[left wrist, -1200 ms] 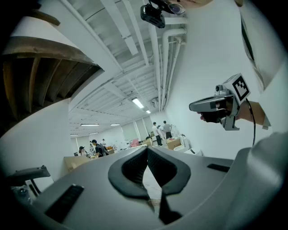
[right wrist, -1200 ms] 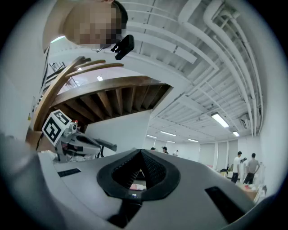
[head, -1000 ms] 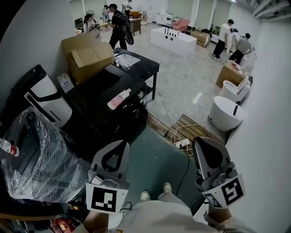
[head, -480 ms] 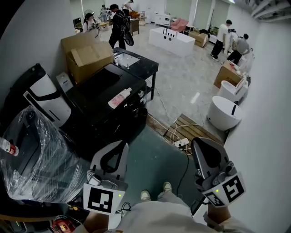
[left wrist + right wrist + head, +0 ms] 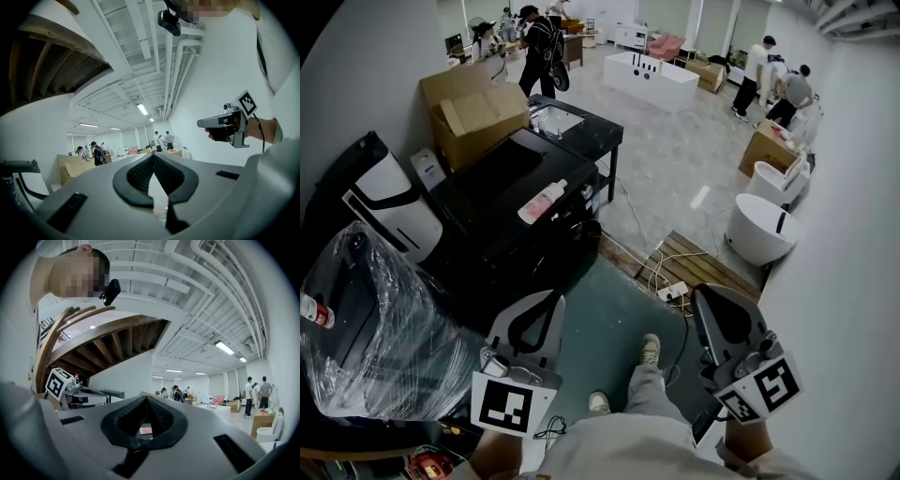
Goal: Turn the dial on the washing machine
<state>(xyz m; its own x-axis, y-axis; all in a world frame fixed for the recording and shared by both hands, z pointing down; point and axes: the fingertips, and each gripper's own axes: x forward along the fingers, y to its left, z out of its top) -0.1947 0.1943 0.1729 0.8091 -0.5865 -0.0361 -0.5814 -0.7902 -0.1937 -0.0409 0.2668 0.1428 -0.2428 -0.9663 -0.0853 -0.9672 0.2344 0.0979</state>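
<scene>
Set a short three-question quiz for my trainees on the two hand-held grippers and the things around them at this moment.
1. True or false: the left hand-held gripper holds the pink bottle.
2. The pink bottle lies on: A) the black unit; B) the floor; C) the cardboard box.
3. Fill in: the jaws of the right hand-held gripper are ____.
Key: 1 false, the left hand-held gripper is shut and empty; 2 A; 3 shut.
</scene>
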